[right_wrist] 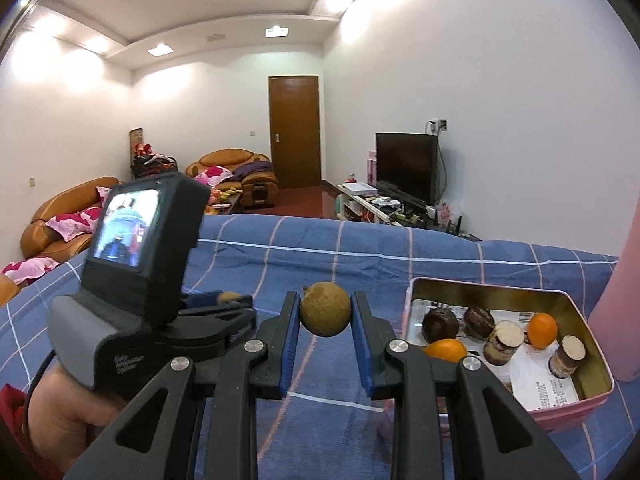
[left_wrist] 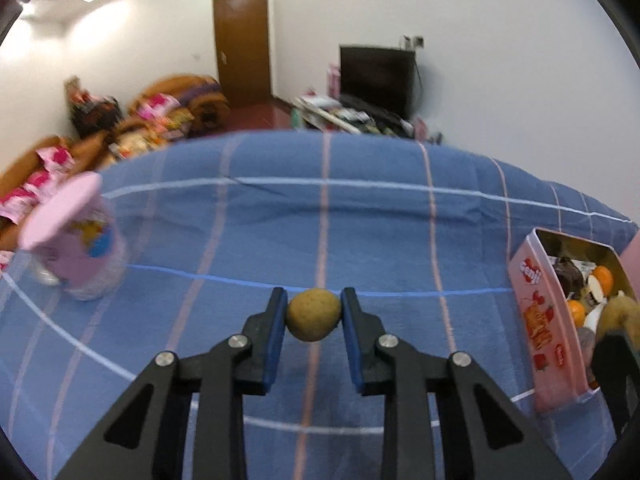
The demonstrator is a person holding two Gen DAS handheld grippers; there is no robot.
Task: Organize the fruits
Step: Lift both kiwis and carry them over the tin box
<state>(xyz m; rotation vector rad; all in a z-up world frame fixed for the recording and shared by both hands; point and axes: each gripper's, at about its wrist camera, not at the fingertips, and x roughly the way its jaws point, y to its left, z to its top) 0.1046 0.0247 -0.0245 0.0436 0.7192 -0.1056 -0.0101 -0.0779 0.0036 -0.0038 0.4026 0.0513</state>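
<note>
Both grippers clamped: left gripper [left_wrist: 314,312] on a brown fruit [left_wrist: 313,314], right gripper [right_wrist: 326,314] on another [right_wrist: 325,314]. Tin [right_wrist: 568,296] at bed's right edge holds maybe six pieces; I've these two left.

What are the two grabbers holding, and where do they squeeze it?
Each holds a small round brownish fruit by its sides. The left gripper pinches one fruit across its middle; the right gripper pinches another fruit the same way.
</note>
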